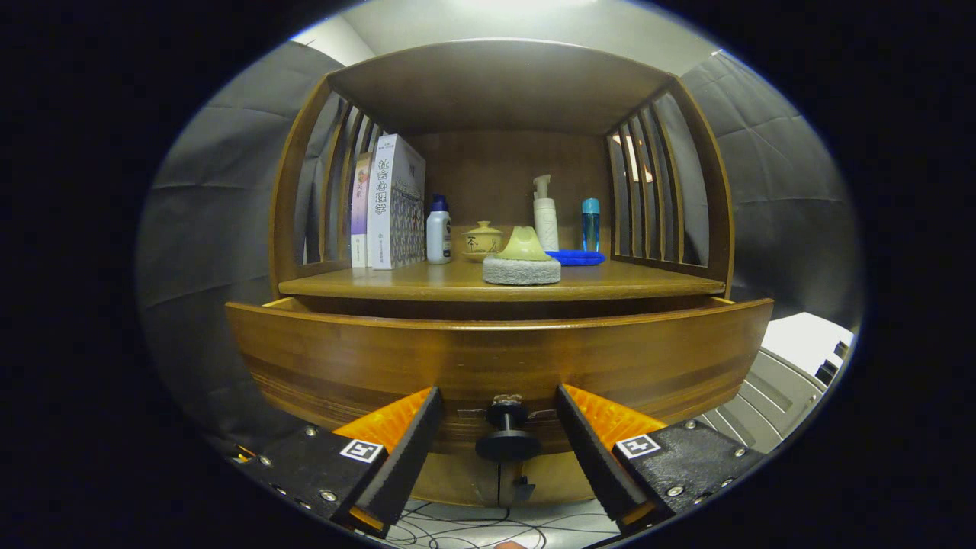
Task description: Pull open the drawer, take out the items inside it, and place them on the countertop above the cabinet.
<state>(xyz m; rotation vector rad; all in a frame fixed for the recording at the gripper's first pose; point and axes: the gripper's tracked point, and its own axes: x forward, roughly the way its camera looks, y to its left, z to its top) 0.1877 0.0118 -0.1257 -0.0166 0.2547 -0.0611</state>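
The gripper (499,427) has its fingers spread wide, one on each side of the drawer knob (507,435), touching nothing. The drawer (496,358) stands pulled out below the countertop (427,280), where books (385,202), bottles and a sponge brush (522,259) sit.

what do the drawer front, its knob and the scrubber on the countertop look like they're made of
Drawer front: wood, satin brown varnish, grain streaks showing. Knob, between the open gripper fingers: dark, matte, probably metal or plastic. Scrubber on the countertop: smooth yellowish handle, likely plastic, on a fuzzy grey pad, probably foam or fibre.
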